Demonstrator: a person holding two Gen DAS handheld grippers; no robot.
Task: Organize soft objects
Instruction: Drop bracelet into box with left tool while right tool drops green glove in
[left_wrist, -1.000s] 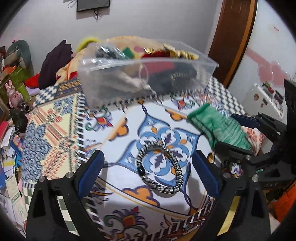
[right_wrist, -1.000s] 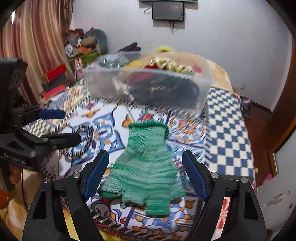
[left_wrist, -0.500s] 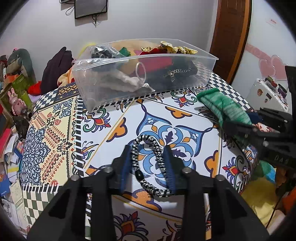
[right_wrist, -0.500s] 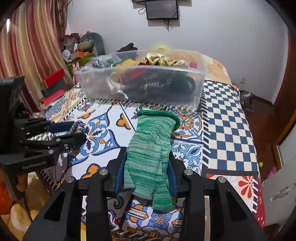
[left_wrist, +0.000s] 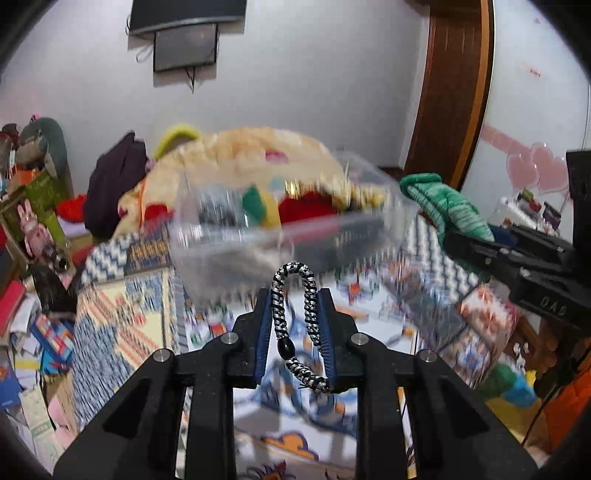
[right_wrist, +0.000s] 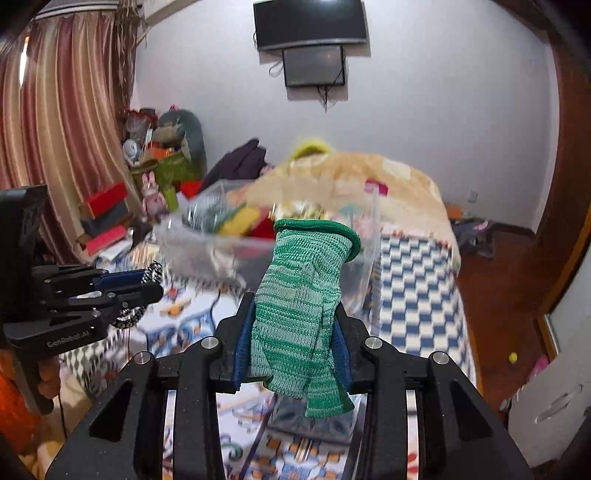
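Observation:
My left gripper (left_wrist: 295, 325) is shut on a black-and-white braided hair tie (left_wrist: 295, 317) and holds it up above the patterned bedspread (left_wrist: 122, 325). My right gripper (right_wrist: 291, 332) is shut on a green knitted glove (right_wrist: 299, 295), lifted off the bed; the glove also shows in the left wrist view (left_wrist: 447, 206). A clear plastic bin (left_wrist: 288, 225) full of soft items sits on the bed ahead of both grippers, blurred by motion. The left gripper shows at the left in the right wrist view (right_wrist: 147, 286).
A yellow blanket heap (left_wrist: 258, 147) and dark clothes (left_wrist: 114, 184) lie behind the bin. Toys and boxes (left_wrist: 33, 206) crowd the left side. A wooden door (left_wrist: 450, 92) stands at right; a screen (right_wrist: 314, 62) hangs on the wall. The bed's checkered edge (right_wrist: 417, 295) drops to the floor.
Both grippers have risen off the bed, carrying the hair tie and the glove up and toward the bin. One second ago both were open around these items; they shut on them.

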